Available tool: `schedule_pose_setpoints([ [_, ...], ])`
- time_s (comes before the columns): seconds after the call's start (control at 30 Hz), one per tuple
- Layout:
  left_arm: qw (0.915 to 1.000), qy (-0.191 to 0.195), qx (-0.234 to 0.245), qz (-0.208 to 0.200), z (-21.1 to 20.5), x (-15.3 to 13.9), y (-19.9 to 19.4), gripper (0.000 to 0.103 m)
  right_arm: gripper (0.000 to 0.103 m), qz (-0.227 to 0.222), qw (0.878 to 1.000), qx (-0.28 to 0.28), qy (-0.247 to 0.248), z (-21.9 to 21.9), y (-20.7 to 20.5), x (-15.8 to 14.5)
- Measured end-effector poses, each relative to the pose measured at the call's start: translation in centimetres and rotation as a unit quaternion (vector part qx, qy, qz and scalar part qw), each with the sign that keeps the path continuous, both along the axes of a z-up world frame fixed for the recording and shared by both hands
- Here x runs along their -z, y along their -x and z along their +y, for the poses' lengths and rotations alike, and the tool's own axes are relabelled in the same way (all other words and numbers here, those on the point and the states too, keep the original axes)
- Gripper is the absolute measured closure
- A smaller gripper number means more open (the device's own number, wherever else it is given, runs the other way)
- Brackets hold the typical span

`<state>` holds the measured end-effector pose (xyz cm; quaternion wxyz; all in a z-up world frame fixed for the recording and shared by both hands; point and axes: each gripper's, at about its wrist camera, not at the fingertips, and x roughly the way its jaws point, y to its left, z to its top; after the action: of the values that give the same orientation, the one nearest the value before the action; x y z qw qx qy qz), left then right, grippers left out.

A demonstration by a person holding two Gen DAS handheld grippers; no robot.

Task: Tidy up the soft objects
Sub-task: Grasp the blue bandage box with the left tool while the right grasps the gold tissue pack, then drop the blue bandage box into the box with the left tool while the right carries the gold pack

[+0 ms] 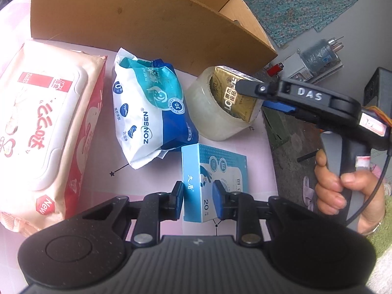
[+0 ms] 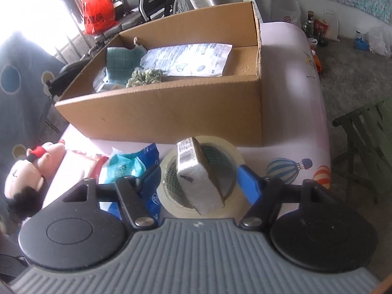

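Note:
My left gripper (image 1: pixel 198 199) is shut on a light blue box (image 1: pixel 212 174) that stands on the pink table (image 1: pixel 147 183). My right gripper (image 2: pixel 198 178) is open around a gold tissue pack (image 2: pixel 199 176) that sticks up tilted out of a clear tape roll (image 2: pixel 232 156); the pack (image 1: pixel 234 93) and roll (image 1: pixel 208 112) also show in the left wrist view, with the right gripper (image 1: pixel 259 95) over them. A blue-white ZONSEN pack (image 1: pixel 149 112) and a large pink wet-wipes pack (image 1: pixel 41 132) lie to the left.
An open cardboard box (image 2: pixel 171 112) stands behind the items and holds a teal cloth (image 2: pixel 120 61), a green scrunchie (image 2: pixel 147 74) and a white packet (image 2: pixel 191 58). A plush doll (image 2: pixel 27 174) lies at the left. A green stool (image 2: pixel 362 142) stands off the table's right edge.

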<state>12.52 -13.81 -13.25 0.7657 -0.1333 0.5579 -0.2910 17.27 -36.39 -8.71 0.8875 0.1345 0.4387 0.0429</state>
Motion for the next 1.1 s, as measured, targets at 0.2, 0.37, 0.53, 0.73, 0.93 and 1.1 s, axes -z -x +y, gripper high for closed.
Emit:
schedule_pose_setpoints([
  [0.2, 0.9997, 0.022, 0.009, -0.002, -0.6, -0.8, 0.3, 0.079, 0.078, -0.004, 0.999, -0.002, 0.039, 0.9, 0.4, -0.1],
  [0.37, 0.9983, 0.050, 0.029, -0.011, -2.1, -2.3, 0.8, 0.080, 0.078, -0.023, 0.999, 0.014, 0.043, -0.5, 2.9, -2.4],
  [0.53, 0.9954, 0.070, 0.047, -0.045, -3.8, -5.1, 0.8, 0.081, 0.078, -0.053, 0.997, 0.030, 0.045, -2.3, 5.4, -5.6],
  [0.73, 0.9908, 0.090, 0.053, -0.086, -5.0, -9.0, -1.2, 0.081, 0.078, -0.113, 0.992, 0.031, 0.048, -3.8, 6.1, -10.7],
  [0.93, 0.9848, 0.111, 0.044, -0.127, -5.6, -13.7, -5.0, 0.081, 0.078, -0.159, 0.986, 0.025, 0.038, -5.4, 4.0, -15.3],
  [1.1, 0.9813, 0.135, 0.012, -0.137, -5.2, -16.5, -9.0, 0.082, 0.078, -0.183, 0.983, 0.023, 0.023, -7.0, 0.7, -18.3],
])
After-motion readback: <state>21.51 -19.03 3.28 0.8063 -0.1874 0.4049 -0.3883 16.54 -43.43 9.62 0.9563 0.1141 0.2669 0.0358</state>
